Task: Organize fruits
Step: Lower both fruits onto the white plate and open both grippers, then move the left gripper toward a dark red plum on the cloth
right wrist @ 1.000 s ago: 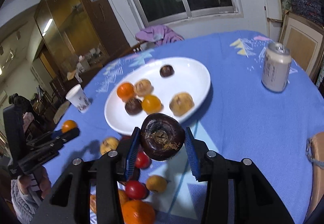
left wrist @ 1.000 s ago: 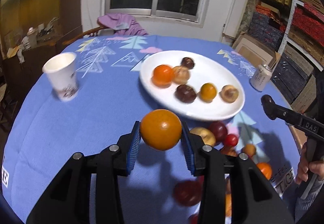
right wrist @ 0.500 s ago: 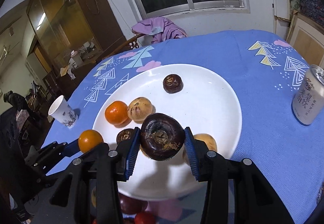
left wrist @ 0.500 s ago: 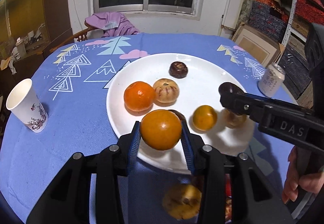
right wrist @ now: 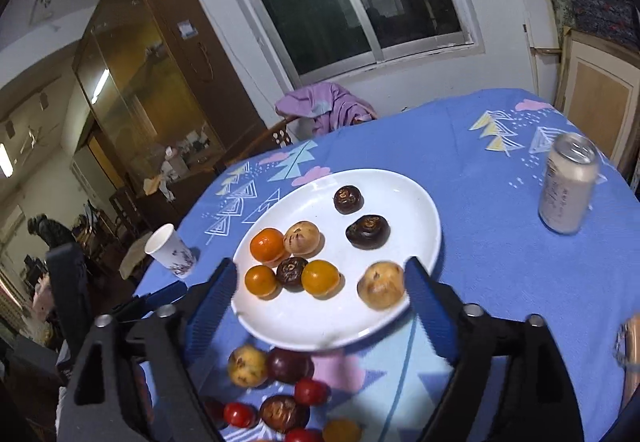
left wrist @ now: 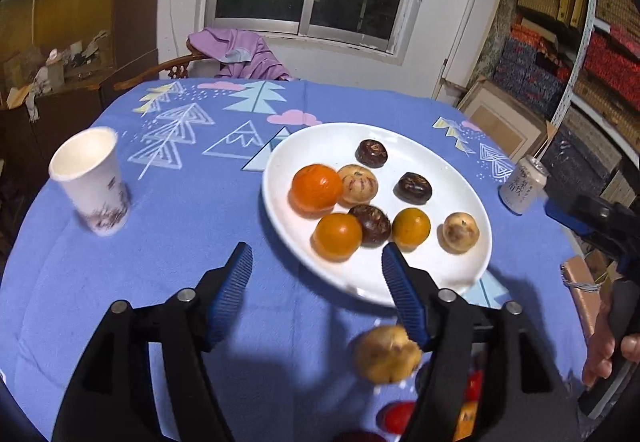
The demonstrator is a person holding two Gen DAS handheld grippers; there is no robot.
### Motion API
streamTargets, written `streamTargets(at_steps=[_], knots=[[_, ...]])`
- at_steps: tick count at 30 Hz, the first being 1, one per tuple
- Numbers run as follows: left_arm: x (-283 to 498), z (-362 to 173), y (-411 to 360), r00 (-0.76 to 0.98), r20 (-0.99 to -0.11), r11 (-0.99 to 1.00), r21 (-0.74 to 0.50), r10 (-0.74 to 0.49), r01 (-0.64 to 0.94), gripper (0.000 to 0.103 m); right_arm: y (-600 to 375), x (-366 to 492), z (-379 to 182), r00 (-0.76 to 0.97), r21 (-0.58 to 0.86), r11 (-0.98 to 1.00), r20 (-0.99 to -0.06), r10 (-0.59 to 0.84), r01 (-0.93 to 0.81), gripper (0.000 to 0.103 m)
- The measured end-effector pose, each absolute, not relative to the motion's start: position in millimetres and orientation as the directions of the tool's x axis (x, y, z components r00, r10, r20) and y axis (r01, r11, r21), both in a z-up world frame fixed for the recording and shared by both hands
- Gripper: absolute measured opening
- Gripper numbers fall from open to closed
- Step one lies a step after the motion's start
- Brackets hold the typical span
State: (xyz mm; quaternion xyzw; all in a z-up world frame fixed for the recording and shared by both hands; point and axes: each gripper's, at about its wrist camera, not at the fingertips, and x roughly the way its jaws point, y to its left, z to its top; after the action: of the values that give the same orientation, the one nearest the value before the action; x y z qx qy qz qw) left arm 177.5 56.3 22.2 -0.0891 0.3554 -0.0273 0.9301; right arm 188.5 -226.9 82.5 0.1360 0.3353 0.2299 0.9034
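Note:
A white plate [left wrist: 440, 162] [right wrist: 404, 194] holds several fruits. The orange [left wrist: 337, 236] [right wrist: 262, 281] lies on the plate's near side, just beyond my left gripper [left wrist: 316, 262]. That gripper's jaws are opening and its pads touch nothing. A dark brown fruit [right wrist: 368, 231] [left wrist: 413, 187] rests on the plate ahead of my right gripper [right wrist: 320, 270]. Its jaws are opening wide too, with nothing held. Loose fruits stay on the cloth in front of the plate: a tan one [left wrist: 386, 354] [right wrist: 247, 365], a dark one [right wrist: 289, 365] and small red ones [right wrist: 310, 391].
A paper cup [left wrist: 92, 182] [right wrist: 170, 251] stands left of the plate and a drink can [left wrist: 524, 186] [right wrist: 568, 188] to its right. The round table wears a blue patterned cloth [left wrist: 180, 234]. A chair with purple cloth [left wrist: 240, 54] is behind it. A hand [left wrist: 604, 354] grips the right tool.
Both grippers have opened and let go: the orange and the dark fruit now lie on the plate. Both have drawn back from the plate compared with half a second ago.

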Motion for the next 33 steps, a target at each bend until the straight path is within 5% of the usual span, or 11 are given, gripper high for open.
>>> streamTargets(at_steps=[12,25,33], knots=[[78.6,0.1,52.0,0.755,-0.65,0.992,-0.123,-0.084,0.004,0.091,-296.7,151.5,34.5,0.664,0.523,0.843,-0.587,0.463,-0.126,0.091],[66.3,-26.4,13.5,0.701,-0.712,0.995,0.052,-0.024,0.087,0.091,-304.3,159.1,25.2,0.642,0.576,0.814,-0.598,0.481,-0.073,0.091],[73.6,-28.3,20.7,0.694,-0.72,0.997,0.06,0.007,0.052,0.087,-305.0,160.6,23.5,0.636,0.577,0.814,-0.605,0.479,-0.064,0.091]])
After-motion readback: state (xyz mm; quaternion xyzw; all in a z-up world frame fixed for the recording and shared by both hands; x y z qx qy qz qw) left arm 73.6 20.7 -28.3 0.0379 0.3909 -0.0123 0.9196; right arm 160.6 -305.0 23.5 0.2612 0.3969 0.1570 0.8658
